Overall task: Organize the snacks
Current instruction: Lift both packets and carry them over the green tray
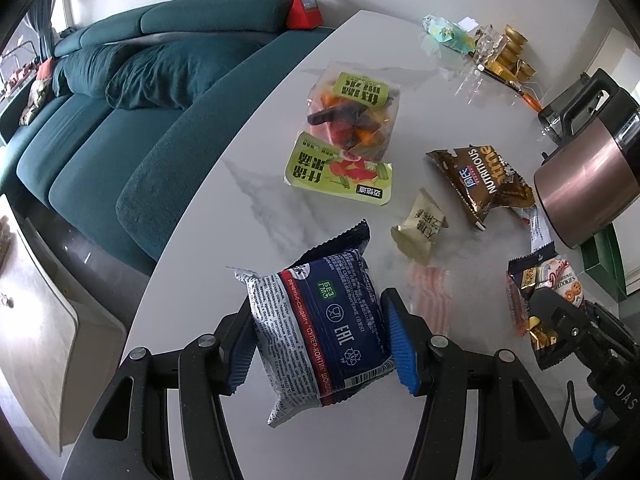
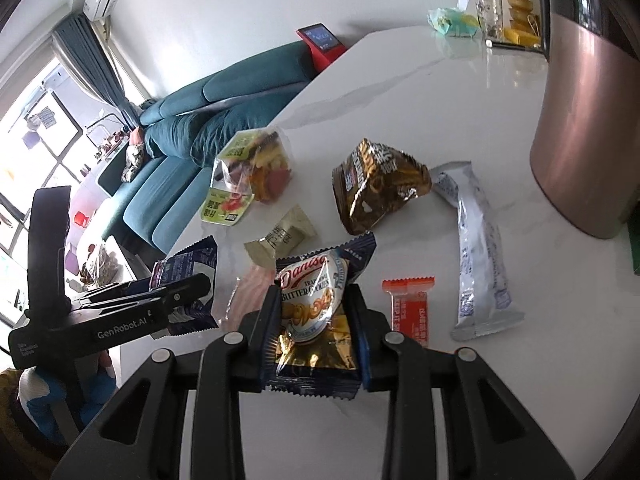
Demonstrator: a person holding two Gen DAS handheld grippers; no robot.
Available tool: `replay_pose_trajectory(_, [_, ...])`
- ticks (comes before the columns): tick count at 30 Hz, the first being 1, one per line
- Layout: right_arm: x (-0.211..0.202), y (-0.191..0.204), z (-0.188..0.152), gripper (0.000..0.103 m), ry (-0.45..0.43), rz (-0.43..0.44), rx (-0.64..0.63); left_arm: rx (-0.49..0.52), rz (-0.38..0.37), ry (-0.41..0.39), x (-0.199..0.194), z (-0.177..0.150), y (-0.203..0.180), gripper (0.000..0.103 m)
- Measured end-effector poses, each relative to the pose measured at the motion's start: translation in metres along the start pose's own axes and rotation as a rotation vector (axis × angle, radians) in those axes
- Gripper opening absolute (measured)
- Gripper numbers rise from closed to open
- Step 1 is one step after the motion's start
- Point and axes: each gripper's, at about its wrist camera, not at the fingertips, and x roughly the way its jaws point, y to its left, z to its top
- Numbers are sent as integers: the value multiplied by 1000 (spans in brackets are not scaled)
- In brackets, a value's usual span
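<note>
My left gripper (image 1: 320,344) is shut on a blue and silver biscuit packet (image 1: 320,328) and holds it above the white marble table (image 1: 256,200). My right gripper (image 2: 314,340) is shut on a Danisa butter cookies packet (image 2: 312,304), also seen at the right in the left wrist view (image 1: 540,292). On the table lie a green-labelled dried fruit bag (image 1: 348,132), a brown Nutritious bag (image 1: 480,184), a small beige packet (image 1: 420,224), a pink clear wrapper (image 1: 430,296), a long silver packet (image 2: 476,252) and an orange bar (image 2: 408,308).
A tall copper-coloured jug (image 2: 588,112) stands at the table's right. Gold ornaments (image 1: 508,52), glassware and a teal packet (image 1: 444,32) sit at the far end. A teal sofa (image 1: 120,120) runs along the table's left edge, with a red device (image 1: 302,4) on it.
</note>
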Motion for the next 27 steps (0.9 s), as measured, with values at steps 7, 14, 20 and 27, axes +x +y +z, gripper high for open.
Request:
replay_pose_trajectory(7, [-13, 8, -3, 0, -14, 13, -14, 7, 2, -20, -13, -3, -2, 53])
replay_pose_trajectory(14, [-26, 17, -12, 0, -11, 30, -37, 23, -5, -30, -27, -10, -8, 53])
replay_pose_trajectory(20, [-42, 19, -27, 0, -8, 32, -37, 36, -16, -31, -37, -22, -13, 53])
replay_pose_trajectory(27, [-69, 8, -47, 0, -12, 15, -27, 87, -35, -23, -48, -39, -38, 53])
